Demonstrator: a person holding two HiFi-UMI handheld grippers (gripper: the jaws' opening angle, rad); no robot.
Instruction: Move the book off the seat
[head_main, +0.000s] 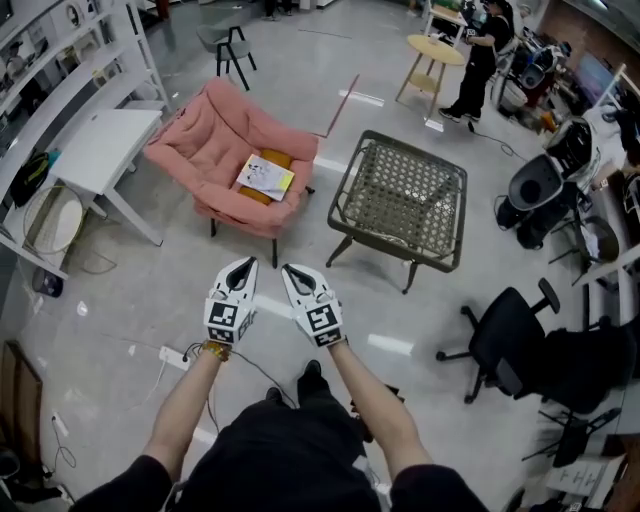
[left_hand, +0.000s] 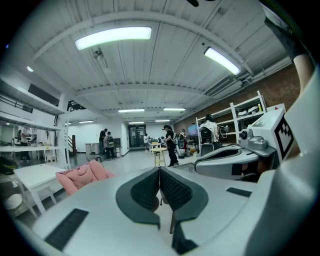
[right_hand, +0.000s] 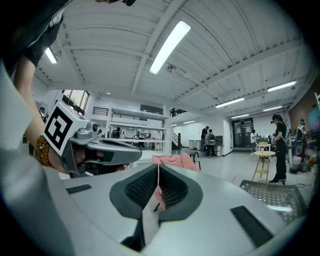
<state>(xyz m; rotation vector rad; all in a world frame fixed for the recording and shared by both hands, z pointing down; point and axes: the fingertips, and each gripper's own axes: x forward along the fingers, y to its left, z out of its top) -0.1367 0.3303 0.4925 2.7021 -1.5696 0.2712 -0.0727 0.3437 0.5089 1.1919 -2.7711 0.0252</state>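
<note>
Nearest, the left gripper and right gripper hover, fingers closed on nothing, well short of the book on the pink chair's seat — unopened, they may only shove it along the soft seat.

seat: pink cloth, soft, matt
book: smooth paper cover
floor: polished, catching the light
</note>
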